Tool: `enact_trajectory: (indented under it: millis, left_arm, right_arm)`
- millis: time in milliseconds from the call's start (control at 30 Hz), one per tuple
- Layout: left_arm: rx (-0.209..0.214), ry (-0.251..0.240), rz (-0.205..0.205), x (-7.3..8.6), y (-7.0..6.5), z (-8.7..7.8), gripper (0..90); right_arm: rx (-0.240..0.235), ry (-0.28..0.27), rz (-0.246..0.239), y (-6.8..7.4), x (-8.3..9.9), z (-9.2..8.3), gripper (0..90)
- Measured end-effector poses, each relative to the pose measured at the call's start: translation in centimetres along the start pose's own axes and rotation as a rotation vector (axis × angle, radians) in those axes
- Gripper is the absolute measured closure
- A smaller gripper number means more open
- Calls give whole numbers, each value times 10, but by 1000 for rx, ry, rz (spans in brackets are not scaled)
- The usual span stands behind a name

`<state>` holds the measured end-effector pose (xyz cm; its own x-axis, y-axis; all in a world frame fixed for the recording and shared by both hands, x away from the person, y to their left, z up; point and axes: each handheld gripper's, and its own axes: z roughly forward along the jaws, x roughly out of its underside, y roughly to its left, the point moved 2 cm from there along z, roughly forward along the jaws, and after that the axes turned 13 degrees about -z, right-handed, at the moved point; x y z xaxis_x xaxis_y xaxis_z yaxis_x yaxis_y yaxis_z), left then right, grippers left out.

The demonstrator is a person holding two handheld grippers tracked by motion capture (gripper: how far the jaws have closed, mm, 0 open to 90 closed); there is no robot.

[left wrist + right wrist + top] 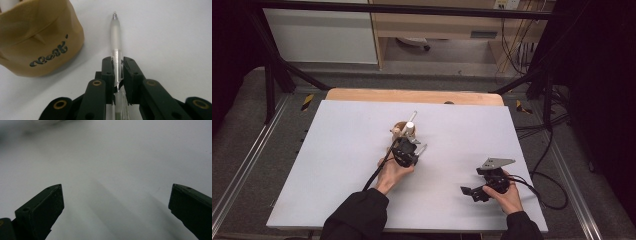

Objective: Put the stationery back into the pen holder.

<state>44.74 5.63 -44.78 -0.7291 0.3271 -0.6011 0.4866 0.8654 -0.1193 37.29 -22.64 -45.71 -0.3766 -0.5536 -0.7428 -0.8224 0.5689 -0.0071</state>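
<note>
My left gripper (117,62) is shut on a clear, frosted pen (115,37), clamping its barrel so the tip points away from me just above the white table. In the high view this gripper (413,150) sits mid-table with the pen (422,148) poking out to its right. A tan soft pouch (37,42) with dark lettering stands close on the pen's left; in the high view the pouch (401,130) holds a white-capped item (411,125) and a thin stick (414,115). My right gripper (471,192) rests near the front right, and its jaws (116,195) stand wide open with nothing between them.
The white table sheet (347,150) covers a wooden tabletop whose far edge (412,95) shows. A black frame (277,75) and cables (547,165) flank the table. A cable trails from each gripper toward the front.
</note>
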Motion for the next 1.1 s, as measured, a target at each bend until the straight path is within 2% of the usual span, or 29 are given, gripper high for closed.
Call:
enact_trajectory:
  millis: [133, 267, 400, 567, 800, 933, 1000, 1100]
  left_arm:
    - [36, 4, 38, 9, 3, -12, 792]
    - [50, 8, 85, 20, 5, -24, 792]
    - [43, 28, 135, 32, 6, -30, 792]
    - [50, 50, 170, 42, 8, -30, 791]
    - [57, 56, 185, 41, 10, -30, 783]
    - [78, 56, 165, 34, 11, -33, 689]
    - [77, 60, 174, 28, 10, -33, 642]
    - [85, 74, 167, 20, 8, -31, 591]
  right_arm:
    - [0, 0, -1, 0, 0, 0, 7]
    - [0, -1, 0, 0, 0, 0, 7]
    - [2, 1, 2, 0, 0, 0, 7]
    - [2, -1, -1, 0, 0, 0, 7]
    - [1, 0, 1, 0, 0, 0, 7]
    - [1, 0, 1, 0, 0, 0, 7]
    - [-1, 1, 2, 0, 0, 0, 7]
    - [-1, 1, 1, 0, 0, 0, 7]
